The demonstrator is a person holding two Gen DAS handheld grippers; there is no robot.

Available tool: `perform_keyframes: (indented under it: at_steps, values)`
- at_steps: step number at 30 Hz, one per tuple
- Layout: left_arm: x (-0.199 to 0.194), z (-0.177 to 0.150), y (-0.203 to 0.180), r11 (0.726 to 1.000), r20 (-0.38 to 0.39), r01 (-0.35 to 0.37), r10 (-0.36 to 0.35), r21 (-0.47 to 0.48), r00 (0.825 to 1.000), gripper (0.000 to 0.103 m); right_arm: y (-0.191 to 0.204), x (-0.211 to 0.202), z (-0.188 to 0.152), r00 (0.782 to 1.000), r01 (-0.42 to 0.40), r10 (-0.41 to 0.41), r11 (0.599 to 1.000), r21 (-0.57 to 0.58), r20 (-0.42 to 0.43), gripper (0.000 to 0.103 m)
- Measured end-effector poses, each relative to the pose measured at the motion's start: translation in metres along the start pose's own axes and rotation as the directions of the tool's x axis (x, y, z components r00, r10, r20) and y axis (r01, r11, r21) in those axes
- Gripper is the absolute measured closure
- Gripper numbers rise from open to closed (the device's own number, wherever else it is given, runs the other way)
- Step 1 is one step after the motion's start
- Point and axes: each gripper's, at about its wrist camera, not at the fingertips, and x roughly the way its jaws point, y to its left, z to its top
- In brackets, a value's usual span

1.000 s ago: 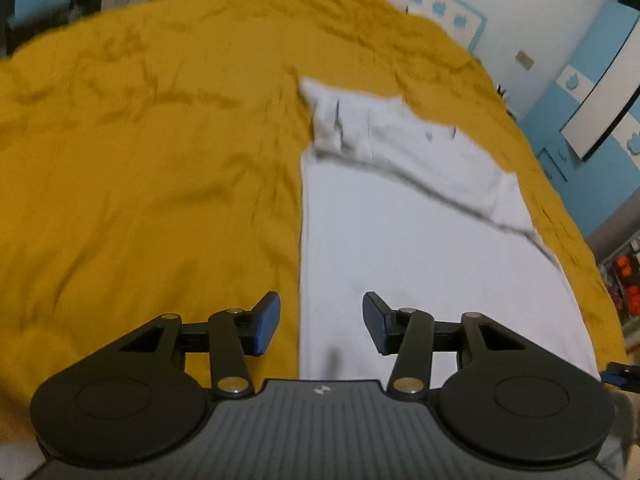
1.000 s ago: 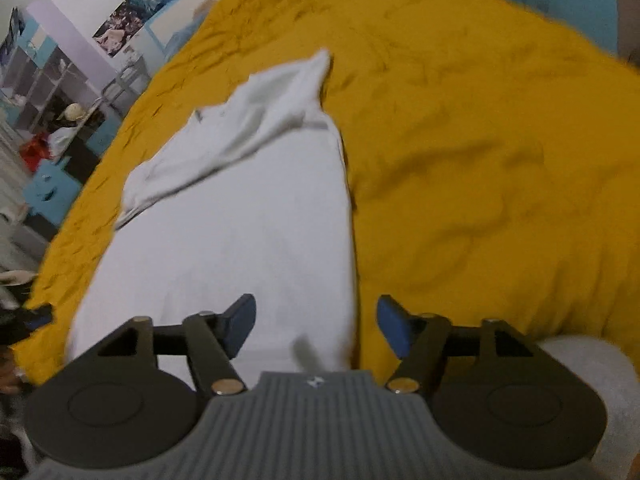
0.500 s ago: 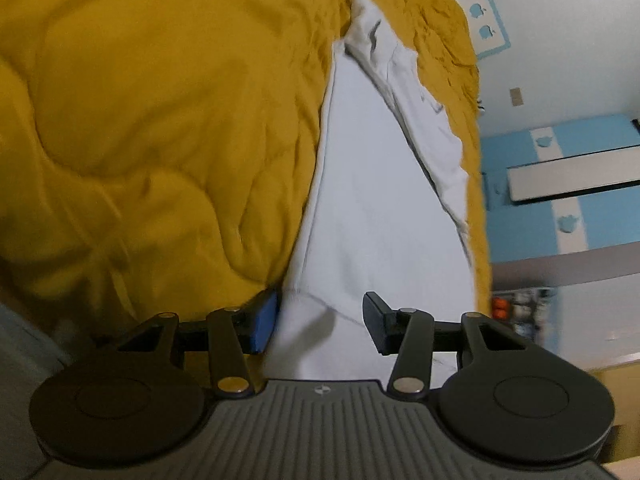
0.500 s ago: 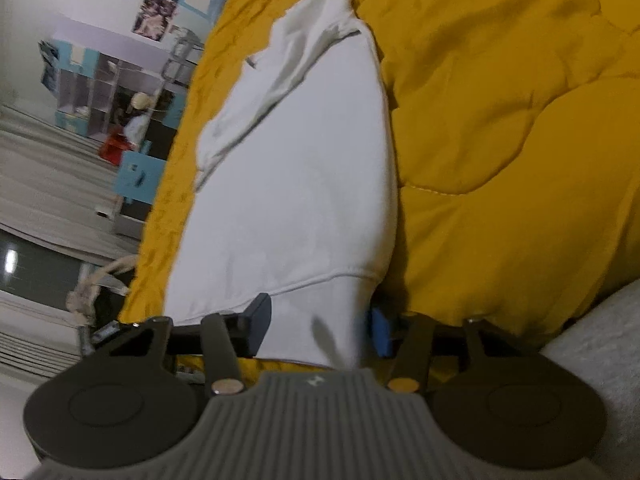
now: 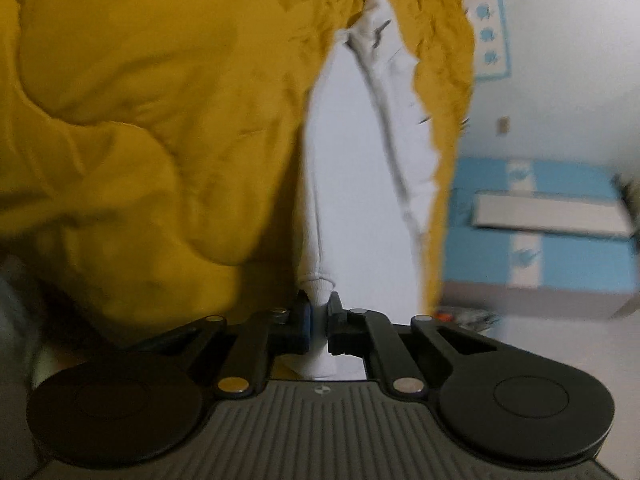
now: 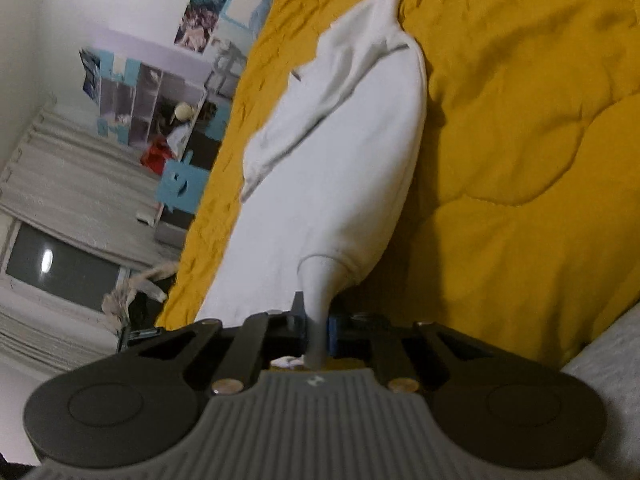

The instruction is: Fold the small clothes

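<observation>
Jaws of the left gripper (image 5: 318,314) closed to a narrow slit on a pinched fold of the hem of the white garment (image 5: 352,184), cloth bunched between the blue pad and the black finger. Jaws of the right gripper (image 6: 316,320) likewise drawn together on a thin, twisted tongue of the same white garment (image 6: 344,152) at its other near corner. One garment only, spread lengthwise on the mustard-yellow quilt (image 5: 140,100) and running away from both cameras, a sleeve folded across its far end and tapering to a point. Two grippers, each with two fingers, both gripping at the near hem; hem lifted slightly off the quilt at each grip. Quilt (image 6: 520,120) rumpled, with stitched puffed panels on either side of the garment. Beyond the bed, in the right wrist view: one open shelving unit (image 6: 152,108) with small objects in its compartments, too blurred to name, and one poster (image 6: 200,12) above it. In the left wrist view: blue-and-white furniture (image 5: 540,232) against a pale wall.
</observation>
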Motion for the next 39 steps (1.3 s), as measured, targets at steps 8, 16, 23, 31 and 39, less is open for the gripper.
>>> perform_keyframes:
  at_steps: [8, 16, 23, 31, 39]
  values:
    - [0.013, 0.017, -0.068, 0.985, 0.088, 0.055, -0.07, 0.163, 0.994, 0.097, 0.033, -0.002, 0.01, 0.983, -0.075, 0.079, 0.997, -0.031, 0.168, 0.099]
    - [0.023, 0.056, -0.121, 0.96, 0.264, -0.006, -0.071, 0.279, 0.962, 0.097, 0.05, 0.009, 0.066, 0.923, -0.174, 0.181, 0.983, -0.05, 0.34, 0.099]
    - [0.041, 0.109, -0.153, 0.95, 0.3, -0.059, -0.037, 0.305, 0.953, 0.097, 0.053, 0.046, 0.139, 0.913, -0.184, 0.199, 0.98, -0.076, 0.355, 0.099]
    - [0.075, 0.174, -0.169, 0.957, 0.304, -0.035, -0.057, 0.288, 0.951, 0.097, 0.045, 0.103, 0.232, 0.9, -0.194, 0.214, 0.977, -0.089, 0.38, 0.099]
    - [0.11, 0.228, -0.185, 0.944, 0.316, -0.101, -0.004, 0.315, 0.949, 0.097, 0.03, 0.158, 0.312, 0.918, -0.179, 0.207, 0.977, -0.113, 0.338, 0.099]
